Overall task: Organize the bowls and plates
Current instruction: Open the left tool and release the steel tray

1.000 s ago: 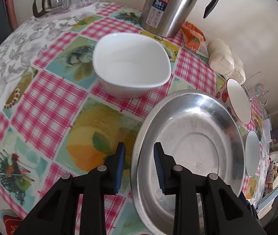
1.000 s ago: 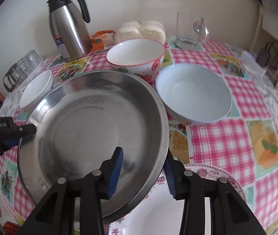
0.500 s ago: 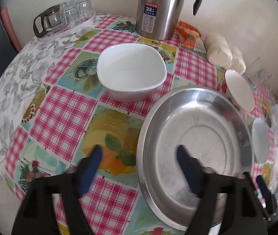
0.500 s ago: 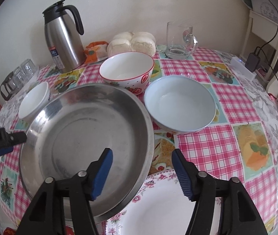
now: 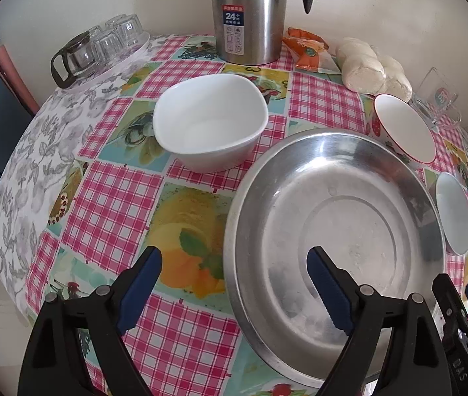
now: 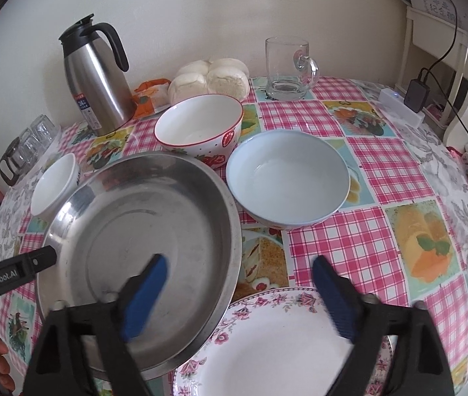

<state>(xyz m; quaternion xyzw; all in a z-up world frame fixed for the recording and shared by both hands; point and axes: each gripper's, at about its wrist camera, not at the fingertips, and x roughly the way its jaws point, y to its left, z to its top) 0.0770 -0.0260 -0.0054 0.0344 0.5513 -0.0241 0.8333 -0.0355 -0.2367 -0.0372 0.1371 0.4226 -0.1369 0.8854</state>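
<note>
Opening wide over the round stainless-steel basin [image 6: 141, 231], with nothing pinched: left hand-held gripper [image 5: 234, 274] spread with one blue pad outside the rim above the checked cloth and the other over the basin floor, jaws widening and clear of the metal. Same for the right hand-held gripper [image 6: 240, 280], parting too, one pad above the basin's inside and the other above the flower-edged white dinner plate [image 6: 266, 346], touching neither as far as can be told.

Resting near the front of the counter [image 6: 382, 178], that basin, with its near edge lapping over the rim of the flowered plate; whether truly seated on the plate or merely leaning on it cannot be settled from these views.

Judging progress: early to middling. Appears just set down and let go, so one placement looks finished. Left loose and unstacked: the squarish plain white bowl [image 5: 210, 125] just behind the basin on the left, the white bowl with red rim and strawberry print [image 6: 201, 128] behind it, and the pale blue-white round bowl [image 6: 286, 178] to its right, each standing apart on the cloth. Probably remaining: gathering those three bowls, perhaps nesting them or putting them into the basin, and squaring up basin and plate. Untouched and beside the point: steel thermos jug [image 6: 95, 79], glass mug [image 6: 288, 69].
</note>
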